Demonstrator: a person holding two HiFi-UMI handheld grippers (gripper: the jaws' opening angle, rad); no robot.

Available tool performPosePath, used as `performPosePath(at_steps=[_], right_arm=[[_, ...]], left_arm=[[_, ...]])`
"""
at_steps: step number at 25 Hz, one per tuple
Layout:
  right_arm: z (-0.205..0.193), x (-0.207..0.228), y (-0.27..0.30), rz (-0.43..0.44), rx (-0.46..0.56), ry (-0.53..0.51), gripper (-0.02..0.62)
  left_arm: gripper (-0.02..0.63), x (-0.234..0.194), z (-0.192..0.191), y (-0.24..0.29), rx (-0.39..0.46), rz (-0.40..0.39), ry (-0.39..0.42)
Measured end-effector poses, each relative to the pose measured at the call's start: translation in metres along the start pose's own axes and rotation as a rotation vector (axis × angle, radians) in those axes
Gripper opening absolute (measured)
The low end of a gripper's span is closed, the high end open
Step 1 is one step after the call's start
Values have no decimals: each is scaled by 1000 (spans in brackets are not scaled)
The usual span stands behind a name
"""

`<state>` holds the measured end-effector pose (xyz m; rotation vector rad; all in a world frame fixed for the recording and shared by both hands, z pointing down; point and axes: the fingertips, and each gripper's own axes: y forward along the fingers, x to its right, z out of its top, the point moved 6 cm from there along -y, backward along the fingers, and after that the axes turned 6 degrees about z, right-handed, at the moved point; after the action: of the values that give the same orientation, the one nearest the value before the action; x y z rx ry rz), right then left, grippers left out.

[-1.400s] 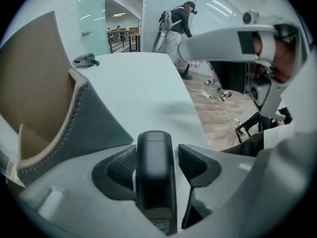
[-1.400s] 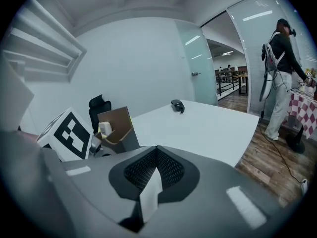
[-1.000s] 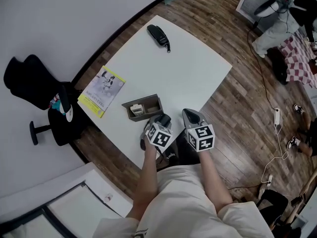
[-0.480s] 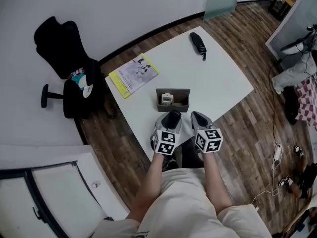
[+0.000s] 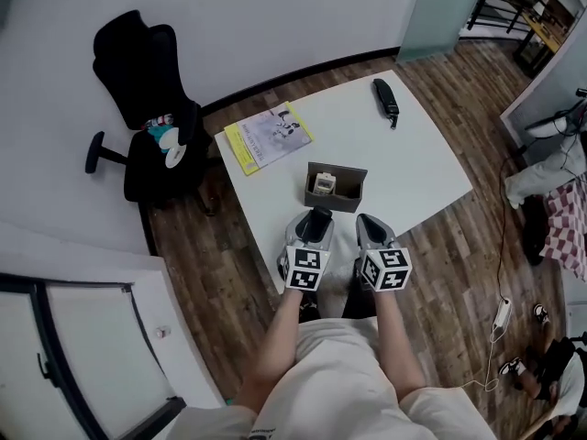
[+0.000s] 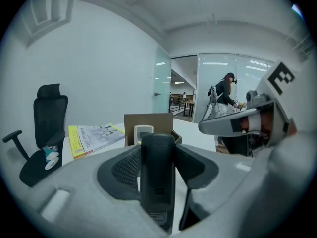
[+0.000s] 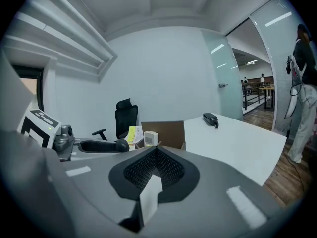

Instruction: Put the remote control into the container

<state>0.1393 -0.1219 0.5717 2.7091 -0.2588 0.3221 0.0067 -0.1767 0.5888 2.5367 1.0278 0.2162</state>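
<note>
- The remote control (image 6: 157, 167) is held in the left gripper (image 5: 315, 227), whose pads are clamped on its two long sides. Its far end points towards the container (image 5: 341, 170).
- In the head view, the remote is seen at the near edge of the table (image 5: 417, 149), just short of the container and not yet over it.
- The right gripper (image 5: 368, 227) is held beside the left one, its fingers pressed together with nothing between them.
- The remote is judged to be a stiff, light bar of smooth plastic. Little force is needed, but a slide or a swing between the pads can be expected if the grip is slackened.
- The best hold is judged to be across the narrow width near the middle, as it is taken now, so that neither end droops.
- A white remote (image 5: 323, 184) is already seen standing in the left part of the container, so the free room is judged to be on the right.
- The container looks like thin cardboard and is likely to be pushed along the table if it is knocked.
</note>
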Motion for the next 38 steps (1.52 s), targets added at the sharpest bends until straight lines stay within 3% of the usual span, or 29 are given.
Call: performPosePath(at_steps=[3,8,17,23,31,38], right_arm=[[12,1,4,27,31,-22,2],[34,16,7,92,62,-53,2],[34,55,15,267,-50,-128,2],[44,92,13,310,-75,-163,2],[67,104,19,395,-67,-194,2],[79,138,25,400,-55,-207,2]], left_arm=[[222,-4,5,-2,6,35,-7],[221,-1,28,-3,89,150,-67],[221,19,44,26,138,277,-136],[222,30,72,32,239,346,-152],[222,57,126,38,363,355,-83],[221,60,139,58,435,345,-72]])
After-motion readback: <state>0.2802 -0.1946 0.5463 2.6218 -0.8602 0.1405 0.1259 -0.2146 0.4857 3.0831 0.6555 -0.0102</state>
